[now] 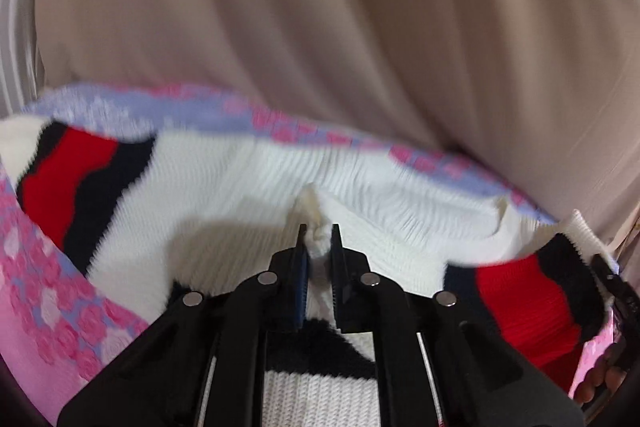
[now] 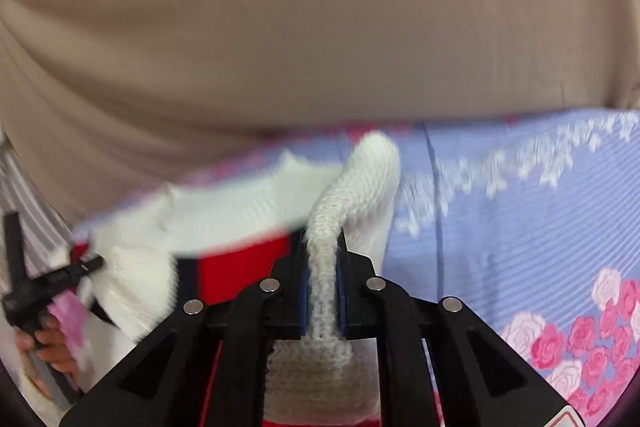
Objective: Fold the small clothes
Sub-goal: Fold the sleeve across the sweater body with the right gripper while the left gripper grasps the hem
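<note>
A white knit sweater [image 1: 240, 179] with red and dark navy stripes lies rumpled on a flowered sheet. My left gripper [image 1: 319, 229] is shut on a small pinch of its white knit, which bunches up between the pads. In the right wrist view, my right gripper [image 2: 323, 233] is shut on a thick white ribbed edge of the sweater [image 2: 224, 203], which arches up and away from the jaws. The other gripper's black frame and a hand [image 2: 52, 343] show at the far left of that view. Both pictures are blurred.
The sheet [image 2: 520, 227] is lilac-blue with pink and white roses and turns pink on the left [image 1: 52, 291]. A wide beige pleated fabric [image 1: 320, 27] fills the background behind the sheet's far edge in both views [image 2: 320, 27].
</note>
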Tool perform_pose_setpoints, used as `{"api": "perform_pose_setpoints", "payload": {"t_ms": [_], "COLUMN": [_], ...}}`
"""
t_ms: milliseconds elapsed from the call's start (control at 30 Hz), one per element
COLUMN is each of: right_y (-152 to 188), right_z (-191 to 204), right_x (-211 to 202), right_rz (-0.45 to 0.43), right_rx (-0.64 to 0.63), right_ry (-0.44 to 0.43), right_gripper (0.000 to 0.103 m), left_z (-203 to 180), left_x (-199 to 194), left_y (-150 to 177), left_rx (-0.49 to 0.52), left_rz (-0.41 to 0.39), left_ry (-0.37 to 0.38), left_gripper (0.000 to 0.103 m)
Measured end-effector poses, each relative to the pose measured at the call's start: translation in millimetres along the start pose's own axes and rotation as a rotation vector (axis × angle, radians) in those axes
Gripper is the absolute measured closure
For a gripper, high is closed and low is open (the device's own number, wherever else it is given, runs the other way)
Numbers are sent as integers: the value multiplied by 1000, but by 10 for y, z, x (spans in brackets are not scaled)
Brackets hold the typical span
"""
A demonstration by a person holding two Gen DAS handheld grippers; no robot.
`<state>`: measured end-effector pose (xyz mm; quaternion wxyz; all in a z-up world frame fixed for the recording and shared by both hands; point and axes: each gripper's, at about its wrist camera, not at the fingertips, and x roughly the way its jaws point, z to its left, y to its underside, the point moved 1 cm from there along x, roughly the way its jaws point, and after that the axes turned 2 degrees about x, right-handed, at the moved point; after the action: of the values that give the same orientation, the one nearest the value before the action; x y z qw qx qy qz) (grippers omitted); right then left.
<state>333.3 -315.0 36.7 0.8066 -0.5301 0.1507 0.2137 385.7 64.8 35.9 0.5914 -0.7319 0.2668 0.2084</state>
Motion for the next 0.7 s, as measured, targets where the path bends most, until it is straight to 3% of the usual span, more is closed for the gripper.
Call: {"api": "perform_pose_setpoints", "payload": {"t_ms": [67, 100, 200, 233, 300, 367, 433, 500, 567, 633, 700], "right_y": [0, 59, 402, 412, 303, 209, 213, 317, 507, 704, 709], "right_z": [-125, -236, -725, -816, -820, -716, -582, -423, -268, -351, -504], "right_x": [-187, -106, 507, 449, 263, -53, -362, -465, -316, -80, -170], "right_rz": [-80, -57, 194, 173, 154, 88, 34, 76, 179, 290, 266], "right_rx": [17, 12, 35, 74, 113, 95, 57, 1, -93, -143, -95], "right_ry": [17, 82, 251, 212, 190, 184, 165, 112, 103, 187, 131], "right_gripper": [93, 93, 93, 92, 92, 91, 84, 84, 85, 98, 100], "left_z": [-6, -20, -71, -47, -94, -121, -105, -122, -158, -171, -133], "left_x": [-55, 9, 518, 620, 563, 516, 524, 560, 530, 537, 539], "left_y": [34, 96, 385, 469, 504, 496, 514, 533, 568, 575, 579], "left_rx": [6, 19, 95, 100, 124, 124, 126, 129, 139, 152, 156], "left_rz": [-35, -22, 124, 146, 95, 91, 99, 95, 87, 89, 90], "left_ry": [-22, -37, -107, -129, -151, -150, -149, -154, -170, -179, -172], "left_gripper": [94, 94, 94, 94, 94, 94, 94, 93, 93, 92, 90]}}
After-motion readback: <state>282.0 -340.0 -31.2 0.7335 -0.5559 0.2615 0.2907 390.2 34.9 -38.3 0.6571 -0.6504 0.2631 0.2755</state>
